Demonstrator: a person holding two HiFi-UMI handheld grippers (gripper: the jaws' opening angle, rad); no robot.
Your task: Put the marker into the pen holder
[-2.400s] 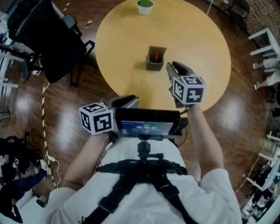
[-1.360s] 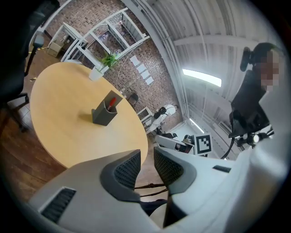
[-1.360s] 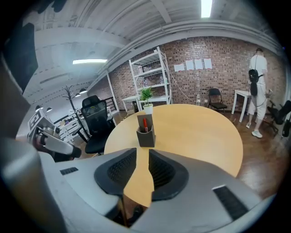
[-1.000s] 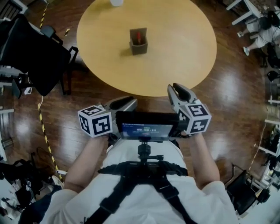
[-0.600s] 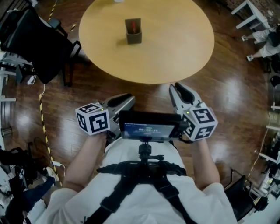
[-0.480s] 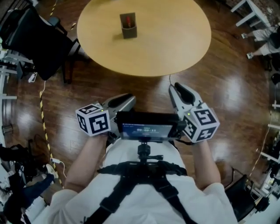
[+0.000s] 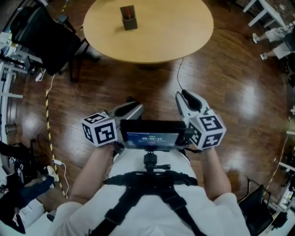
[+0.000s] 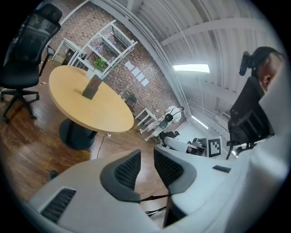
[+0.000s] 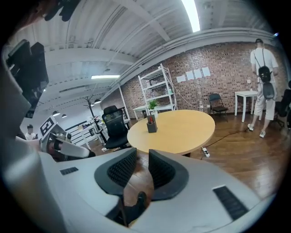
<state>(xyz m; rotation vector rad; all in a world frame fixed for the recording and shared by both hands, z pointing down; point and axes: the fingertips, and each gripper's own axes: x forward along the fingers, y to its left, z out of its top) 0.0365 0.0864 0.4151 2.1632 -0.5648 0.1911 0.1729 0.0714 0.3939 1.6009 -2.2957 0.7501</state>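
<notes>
The person stands well back from the round light-wood table [image 7: 170, 27], on the dark plank floor [image 7: 152, 78]. Both tools are held close in front of the chest harness, 1 on each side of a small dark screen [image 7: 152, 134]. The left gripper [image 7: 138, 107] points toward the table. Its 2 grey ribbed jaws stand open by a narrow gap, with only floor showing between them, so it holds nothing. The right gripper [image 7: 181, 96] is empty too, its jaws parted and bare floor visible in the gap. The red marker [image 7: 128, 11] stands inside the dark square pen holder [image 7: 129, 24]. The holder sits on the far left part of the tabletop, well apart from both grippers. A black office chair [image 7: 46, 34] stands just left of the table, and a thin cable [image 7: 179, 73] runs over the floor near the table's near edge. In the right gripper view, a brick wall [image 9: 218, 68] and a white shelf rack [image 9: 159, 88] lie beyond the table. At the far right of that view, a person in a white shirt [image 9: 263, 73] with a dark backpack stands beside a small white side table [image 9: 245, 94].
</notes>
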